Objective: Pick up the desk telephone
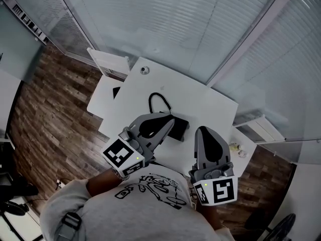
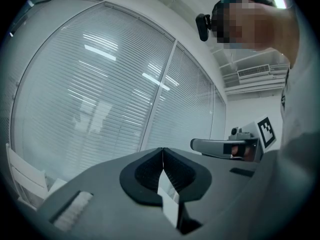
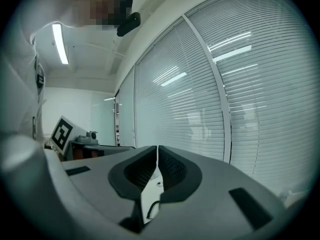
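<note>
The left gripper [image 1: 168,120] is held level over the near part of the white bench [image 1: 205,99], with its jaws pressed together and nothing between them. Just beyond its tip, and partly covered by it in the head view, the desk telephone [image 1: 180,128] lies near the middle of the bench. A dark cord [image 1: 156,99] is looped away from it toward the far edge. Further right, the right gripper [image 1: 202,131] is held beside the telephone and apart from it, its jaws likewise closed on nothing.

Neither pair of jaws is set for a grasp. If either were brought against the telephone while shut, it would probably be pushed across the smooth bench top rather than caught. The cord could be snagged by a jaw or drawn taut as the telephone is raised, which would tilt it. A grip taken at one end only might let the body swing or slip out.

The telephone appears as a low, flat, dark block, roughly rectangular. Its keys and handset cannot be made out, and its left part is hidden by the left gripper.
</note>
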`<state>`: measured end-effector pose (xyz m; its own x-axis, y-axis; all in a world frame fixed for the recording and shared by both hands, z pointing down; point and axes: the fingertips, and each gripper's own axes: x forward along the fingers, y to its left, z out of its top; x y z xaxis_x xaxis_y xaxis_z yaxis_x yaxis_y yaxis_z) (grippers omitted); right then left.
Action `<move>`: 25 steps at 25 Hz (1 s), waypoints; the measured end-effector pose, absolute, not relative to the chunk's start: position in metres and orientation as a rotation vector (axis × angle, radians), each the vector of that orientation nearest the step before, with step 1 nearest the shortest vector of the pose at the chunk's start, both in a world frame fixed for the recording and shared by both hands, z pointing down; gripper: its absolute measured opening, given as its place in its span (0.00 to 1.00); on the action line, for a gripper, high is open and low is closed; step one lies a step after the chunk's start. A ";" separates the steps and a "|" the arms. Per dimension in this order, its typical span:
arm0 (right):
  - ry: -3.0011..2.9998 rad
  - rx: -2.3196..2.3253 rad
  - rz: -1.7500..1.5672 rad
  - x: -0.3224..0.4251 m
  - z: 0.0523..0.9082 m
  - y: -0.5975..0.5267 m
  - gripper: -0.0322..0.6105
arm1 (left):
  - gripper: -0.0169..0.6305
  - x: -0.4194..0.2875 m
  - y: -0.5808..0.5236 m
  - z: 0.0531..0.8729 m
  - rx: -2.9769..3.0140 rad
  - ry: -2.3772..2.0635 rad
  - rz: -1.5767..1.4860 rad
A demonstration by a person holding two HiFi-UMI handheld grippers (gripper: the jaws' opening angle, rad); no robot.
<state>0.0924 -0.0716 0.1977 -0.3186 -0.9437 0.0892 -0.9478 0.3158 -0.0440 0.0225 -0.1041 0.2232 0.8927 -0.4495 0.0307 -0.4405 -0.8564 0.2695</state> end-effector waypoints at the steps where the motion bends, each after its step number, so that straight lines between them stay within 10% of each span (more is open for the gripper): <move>1: -2.506 1.809 0.136 0.091 0.198 -0.074 0.06 | 0.03 0.021 -0.106 0.223 2.792 -0.664 -0.050; 25: -2.385 1.837 0.279 0.090 0.256 -0.091 0.07 | 0.03 0.007 -0.132 0.284 2.699 -0.631 0.074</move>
